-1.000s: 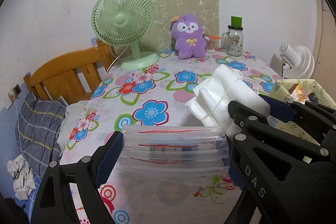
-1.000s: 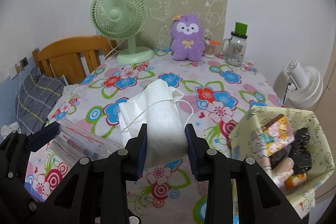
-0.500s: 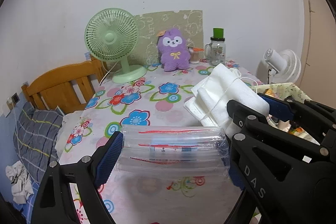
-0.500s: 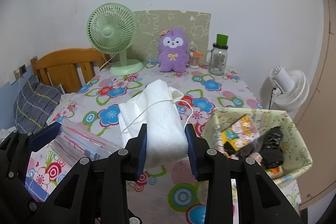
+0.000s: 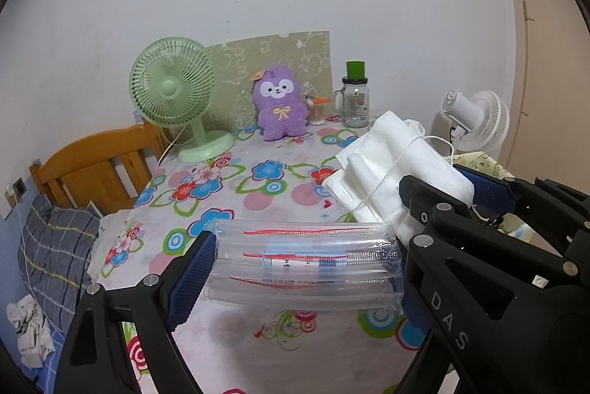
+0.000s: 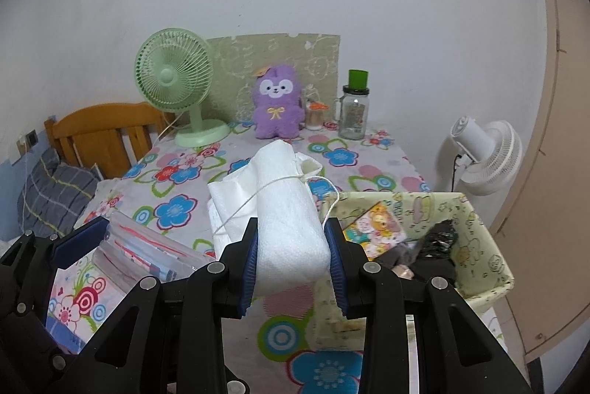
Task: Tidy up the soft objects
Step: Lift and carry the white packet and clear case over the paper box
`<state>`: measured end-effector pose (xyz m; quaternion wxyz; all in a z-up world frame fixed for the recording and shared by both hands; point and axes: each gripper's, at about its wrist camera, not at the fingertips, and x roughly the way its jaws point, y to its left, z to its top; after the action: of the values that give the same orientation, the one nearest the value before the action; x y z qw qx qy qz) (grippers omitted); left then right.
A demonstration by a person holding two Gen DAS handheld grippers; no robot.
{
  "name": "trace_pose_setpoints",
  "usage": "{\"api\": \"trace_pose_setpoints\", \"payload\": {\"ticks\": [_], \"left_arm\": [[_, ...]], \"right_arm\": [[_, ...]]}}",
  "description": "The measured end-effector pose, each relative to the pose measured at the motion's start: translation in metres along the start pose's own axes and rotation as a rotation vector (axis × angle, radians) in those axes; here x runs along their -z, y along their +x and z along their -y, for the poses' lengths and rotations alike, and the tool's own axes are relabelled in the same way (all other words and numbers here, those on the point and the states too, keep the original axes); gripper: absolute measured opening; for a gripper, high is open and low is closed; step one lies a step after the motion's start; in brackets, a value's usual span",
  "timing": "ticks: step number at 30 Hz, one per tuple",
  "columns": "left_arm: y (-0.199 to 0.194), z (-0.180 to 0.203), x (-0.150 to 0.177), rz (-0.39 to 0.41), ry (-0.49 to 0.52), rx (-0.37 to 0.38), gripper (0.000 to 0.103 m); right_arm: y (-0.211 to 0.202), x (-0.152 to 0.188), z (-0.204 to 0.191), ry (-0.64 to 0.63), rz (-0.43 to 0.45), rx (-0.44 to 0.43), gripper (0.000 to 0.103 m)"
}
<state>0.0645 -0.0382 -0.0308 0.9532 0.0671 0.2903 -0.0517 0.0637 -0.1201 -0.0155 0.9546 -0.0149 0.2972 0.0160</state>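
My left gripper point(image 5: 302, 265) is shut on a stack of clear plastic zip bags point(image 5: 304, 263) with red lines, held sideways above the flowered tablecloth point(image 5: 228, 187). The same clear bags point(image 6: 147, 252) show at the lower left of the right wrist view. My right gripper point(image 6: 291, 257) is shut on a rolled bundle of white face masks point(image 6: 284, 209) with a thin ear string, lifted off the table. The white bundle point(image 5: 394, 172) sits just right of the bags in the left wrist view. A purple plush toy point(image 6: 276, 106) stands upright at the back of the table.
A pale green patterned fabric basket point(image 6: 475, 231) holding toys and dark items stands at the table's right side. At the back are a green desk fan point(image 6: 173, 80) and a glass jar with a green lid point(image 6: 356, 110). A wooden chair point(image 6: 107, 132) is left, a white fan point(image 6: 486, 150) right.
Both grippers have pulled back and risen with their loads, so the table and its back row look smaller and farther. The basket has come further into the right wrist view.
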Motion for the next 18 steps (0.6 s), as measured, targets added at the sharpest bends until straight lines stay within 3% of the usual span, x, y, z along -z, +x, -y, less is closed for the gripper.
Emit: {"api": "trace_pose_setpoints", "payload": {"ticks": [18], "left_arm": [[0.010, 0.063, -0.022, 0.028, 0.075, 0.047, 0.090]], "right_arm": [[0.001, -0.003, 0.069, 0.078, 0.025, 0.054, 0.037]]}}
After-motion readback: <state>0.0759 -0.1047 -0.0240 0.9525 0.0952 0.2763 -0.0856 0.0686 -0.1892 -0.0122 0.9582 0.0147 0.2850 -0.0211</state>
